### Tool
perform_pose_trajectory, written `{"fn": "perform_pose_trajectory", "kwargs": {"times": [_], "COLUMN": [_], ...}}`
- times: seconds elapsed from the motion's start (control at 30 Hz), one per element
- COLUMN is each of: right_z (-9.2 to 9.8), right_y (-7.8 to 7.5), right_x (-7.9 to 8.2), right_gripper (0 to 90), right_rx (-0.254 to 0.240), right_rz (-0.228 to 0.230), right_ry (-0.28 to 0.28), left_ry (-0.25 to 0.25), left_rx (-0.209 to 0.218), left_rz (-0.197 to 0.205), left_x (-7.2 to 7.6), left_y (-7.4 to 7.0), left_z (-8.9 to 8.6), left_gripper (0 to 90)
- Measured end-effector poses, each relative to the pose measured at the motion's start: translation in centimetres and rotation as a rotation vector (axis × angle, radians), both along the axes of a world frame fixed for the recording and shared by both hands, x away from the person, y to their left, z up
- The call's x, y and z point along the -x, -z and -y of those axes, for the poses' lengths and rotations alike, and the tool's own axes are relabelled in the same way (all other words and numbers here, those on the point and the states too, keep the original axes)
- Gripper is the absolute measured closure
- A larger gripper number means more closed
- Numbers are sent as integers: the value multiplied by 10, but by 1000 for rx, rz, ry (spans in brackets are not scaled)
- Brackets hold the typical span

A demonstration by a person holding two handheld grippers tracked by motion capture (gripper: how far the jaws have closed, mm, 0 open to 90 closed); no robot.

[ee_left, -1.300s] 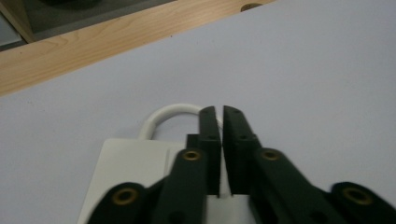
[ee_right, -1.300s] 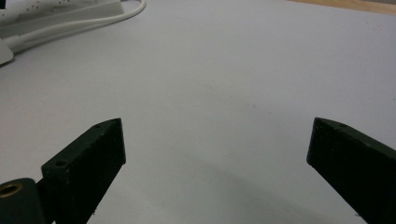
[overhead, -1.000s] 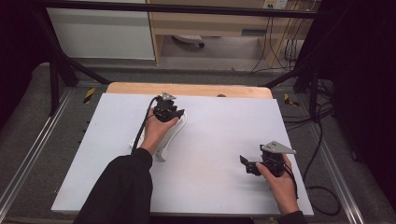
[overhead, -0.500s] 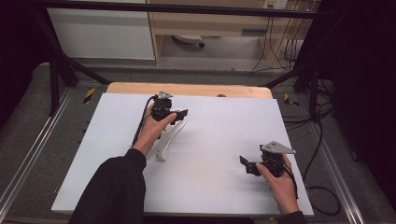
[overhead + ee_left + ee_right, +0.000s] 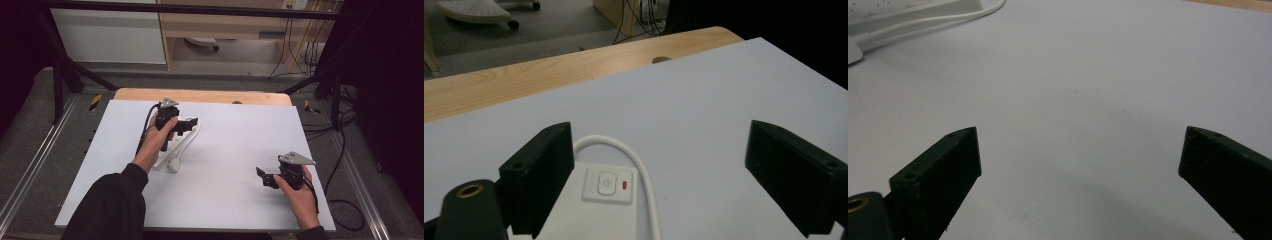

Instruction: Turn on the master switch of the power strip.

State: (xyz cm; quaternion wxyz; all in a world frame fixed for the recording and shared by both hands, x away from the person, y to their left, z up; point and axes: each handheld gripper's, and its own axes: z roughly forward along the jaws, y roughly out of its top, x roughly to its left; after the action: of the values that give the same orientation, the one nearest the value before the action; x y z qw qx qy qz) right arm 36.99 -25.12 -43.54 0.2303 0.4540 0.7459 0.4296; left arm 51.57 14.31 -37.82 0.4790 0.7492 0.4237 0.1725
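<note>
A white power strip (image 5: 172, 150) with its white cable (image 5: 192, 140) lies on the white board (image 5: 235, 145), left of the middle. In the left gripper view its end (image 5: 591, 215) shows a square switch (image 5: 607, 185) with a red mark, and the cable (image 5: 646, 180) loops round it. My left gripper (image 5: 189, 124) hovers just over that end. Its jaws have just been opening and now stand wide (image 5: 660, 135), with the strip's end low between them beside one jaw and untouched by the pads. My right gripper (image 5: 264, 176) rests near the board's front right, open (image 5: 1081, 137) over bare board.
A wooden table edge (image 5: 200, 95) runs behind the board. Metal rails (image 5: 35, 165) flank both sides, and cables (image 5: 345, 150) trail on the floor at the right. The cable (image 5: 948, 20) and plug (image 5: 854, 50) lie far from the right jaws.
The left gripper has lifted slightly off the power strip and its jaws have spread apart. The right hand has stayed where it was.
</note>
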Motion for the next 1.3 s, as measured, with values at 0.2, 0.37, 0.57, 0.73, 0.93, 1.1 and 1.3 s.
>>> {"fn": "perform_pose_trajectory", "kwargs": {"times": [0.2,0.37,0.57,0.73,0.93,1.1,1.3], "right_z": [0,0,-1,-1,-1,-2,-2], "right_y": [0,0,1,1,1,1,2], "right_x": [0,0,-1,-1,-1,-1,0], "right_gripper": [40,39,38,38,38,37,37], "right_rx": [-3,-4,-3,1,-2,-4,0], "right_rz": [-2,-1,-5,-5,-3,-10,-11], "right_ry": [-3,-4,-10,-12,-8,-13,-10], "left_ry": [10,16,9,8,20,11,-17], "left_rx": [24,26,21,26,49,59,71], "left_rz": [9,23,23,27,26,39,63], "left_x": [15,26,39,51,66,81,100], "left_y": [-8,-11,-10,-8,-6,-5,-2], "left_z": [-13,-22,-35,-44,-59,-74,-93], "left_gripper": [94,89,92,93,96,95,94]}}
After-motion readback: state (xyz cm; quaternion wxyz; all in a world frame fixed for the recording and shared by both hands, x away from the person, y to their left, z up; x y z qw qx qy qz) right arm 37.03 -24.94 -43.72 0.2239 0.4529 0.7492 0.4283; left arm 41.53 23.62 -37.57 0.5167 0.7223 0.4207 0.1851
